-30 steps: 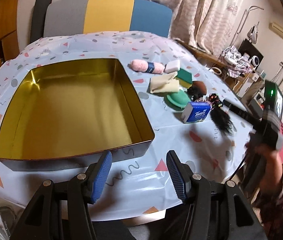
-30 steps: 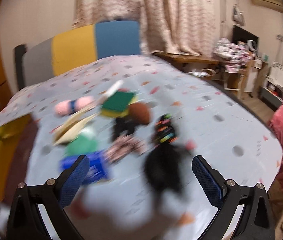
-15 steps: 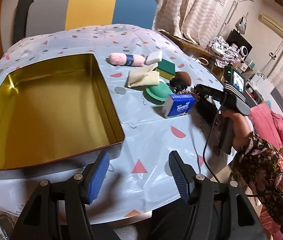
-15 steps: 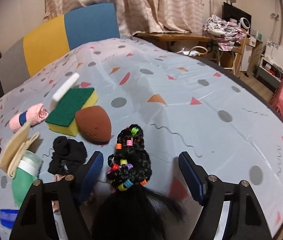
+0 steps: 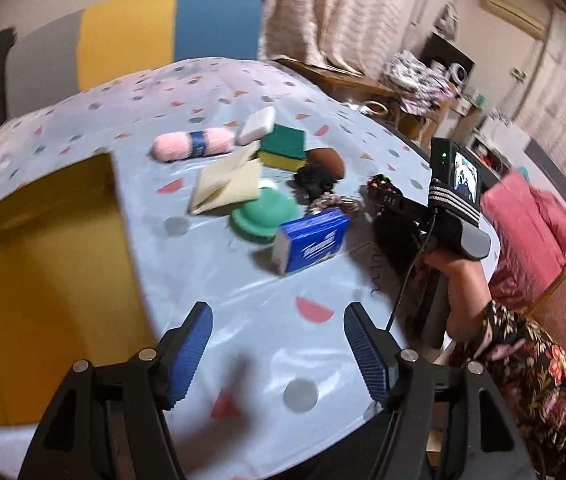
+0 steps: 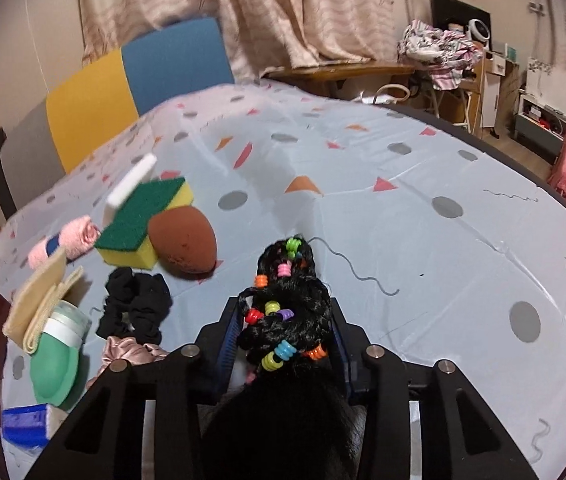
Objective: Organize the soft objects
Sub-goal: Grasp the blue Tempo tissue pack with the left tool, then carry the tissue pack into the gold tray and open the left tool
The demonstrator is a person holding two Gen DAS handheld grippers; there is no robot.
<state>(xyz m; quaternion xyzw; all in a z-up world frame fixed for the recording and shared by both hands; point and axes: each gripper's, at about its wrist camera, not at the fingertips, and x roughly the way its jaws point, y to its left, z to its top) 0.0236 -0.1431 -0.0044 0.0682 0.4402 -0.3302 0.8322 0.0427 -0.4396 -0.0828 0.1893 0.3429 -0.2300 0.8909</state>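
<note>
My right gripper (image 6: 285, 344) is shut on a black hairpiece with coloured beads (image 6: 283, 300), which fills the gap between its blue pads. In the left wrist view the right gripper (image 5: 387, 202) sits at the table's right side. My left gripper (image 5: 277, 350) is open and empty above the tablecloth, right of the gold tin (image 5: 43, 264). Soft objects lie in a cluster: pink yarn (image 5: 193, 144), green-yellow sponge (image 6: 143, 224), brown makeup sponge (image 6: 183, 240), black scrunchie (image 6: 135, 304), beige cloth (image 5: 229, 186), green puff (image 5: 265, 214), blue tissue pack (image 5: 311, 242).
A white eraser block (image 6: 133, 186) leans on the sponge and a pink satin scrunchie (image 6: 129, 354) lies by the black one. A chair with grey, yellow and blue panels (image 5: 163, 36) stands behind the table. A pink bed (image 5: 539, 232) is at the right.
My right gripper has closed on the black beaded hairpiece, which lay between its open fingers before. My left gripper has swung right, away from the gold tin toward the cluster.
</note>
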